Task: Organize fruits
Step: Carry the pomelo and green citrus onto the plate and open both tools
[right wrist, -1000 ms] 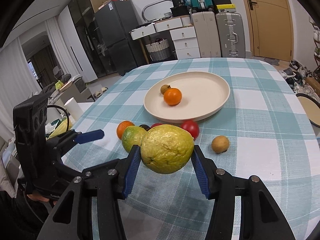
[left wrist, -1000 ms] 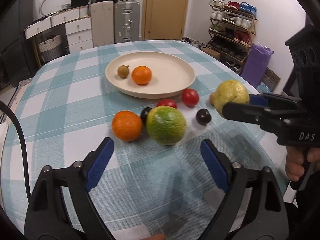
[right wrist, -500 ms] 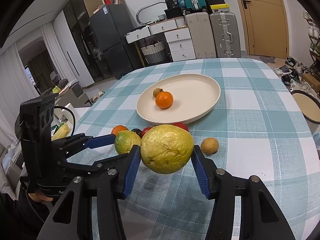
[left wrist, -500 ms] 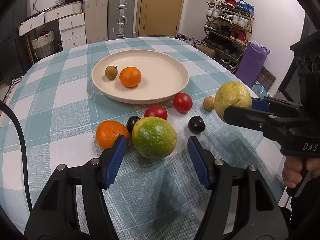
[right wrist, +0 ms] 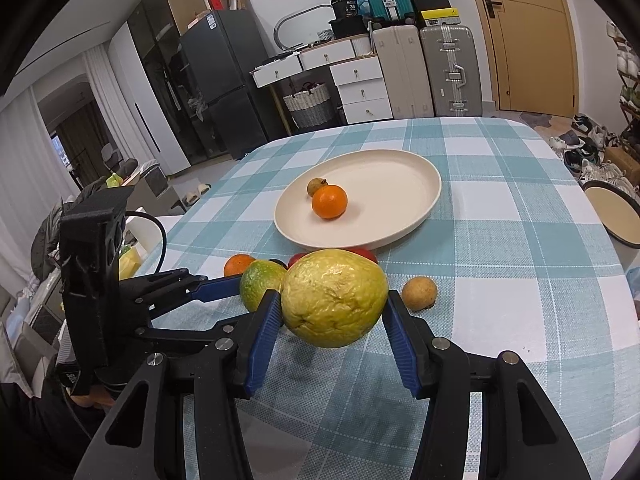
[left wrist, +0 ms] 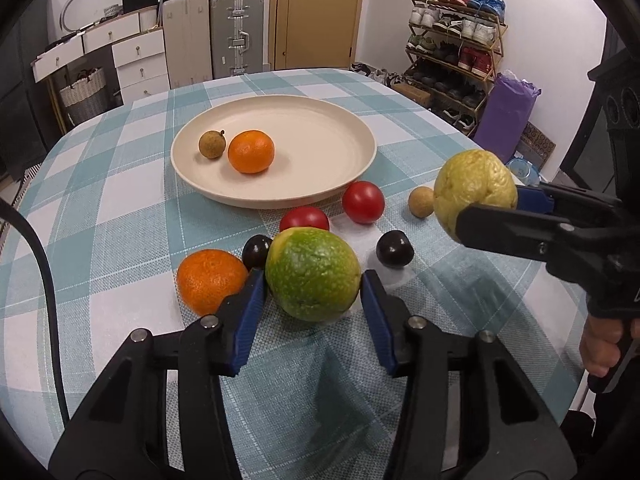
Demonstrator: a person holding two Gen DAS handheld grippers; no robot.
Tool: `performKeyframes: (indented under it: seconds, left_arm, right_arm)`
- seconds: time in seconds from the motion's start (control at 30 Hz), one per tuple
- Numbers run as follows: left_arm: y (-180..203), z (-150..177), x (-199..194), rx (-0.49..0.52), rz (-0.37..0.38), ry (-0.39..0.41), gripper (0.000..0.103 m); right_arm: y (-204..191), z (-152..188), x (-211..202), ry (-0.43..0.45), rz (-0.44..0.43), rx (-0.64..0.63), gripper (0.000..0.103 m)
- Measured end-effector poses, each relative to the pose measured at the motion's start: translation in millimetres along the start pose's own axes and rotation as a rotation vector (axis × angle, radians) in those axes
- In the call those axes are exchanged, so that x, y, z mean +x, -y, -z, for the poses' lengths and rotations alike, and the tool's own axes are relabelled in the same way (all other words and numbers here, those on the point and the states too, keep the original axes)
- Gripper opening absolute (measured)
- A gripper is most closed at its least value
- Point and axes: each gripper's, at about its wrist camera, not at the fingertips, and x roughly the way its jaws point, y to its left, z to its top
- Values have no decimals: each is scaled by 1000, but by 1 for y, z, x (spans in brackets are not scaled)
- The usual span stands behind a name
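My right gripper (right wrist: 331, 311) is shut on a big yellow wrinkled fruit (right wrist: 334, 298) and holds it above the table; it also shows in the left wrist view (left wrist: 475, 193). My left gripper (left wrist: 313, 285) has its blue pads on both sides of a green-yellow citrus (left wrist: 313, 274) that rests on the cloth, touching or nearly so. A cream plate (left wrist: 320, 176) holds an orange (left wrist: 251, 151) and a small brown fruit (left wrist: 212, 144).
On the checked tablecloth lie an orange (left wrist: 209, 279), two red tomatoes (left wrist: 363, 202), two dark plums (left wrist: 394, 249) and a small tan fruit (left wrist: 421, 201). The table's right edge is near a stool (right wrist: 616, 216). Suitcases and drawers stand behind.
My left gripper has moved forward and narrowed around the green-yellow citrus. My right gripper keeps holding the yellow fruit, drifting slightly.
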Motion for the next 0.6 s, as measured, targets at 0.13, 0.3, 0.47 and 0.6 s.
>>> performKeyframes:
  seconds: [0.13, 0.3, 0.47, 0.6]
  left_arm:
    - [-3, 0, -4, -10, 3, 27, 45]
    - [-5, -1, -12, -17, 12, 62, 45]
    - [-10, -4, -23, -23, 6, 106, 45]
    - [-19, -8, -31, -48, -2, 133, 45]
  right_arm:
    - [1, 0, 1, 0, 1, 2, 53]
    - [1, 1, 1, 3, 2, 1, 53]
    - [-1, 2, -1, 24, 3, -3, 53]
    - [-1, 1, -3, 40, -2, 1, 53]
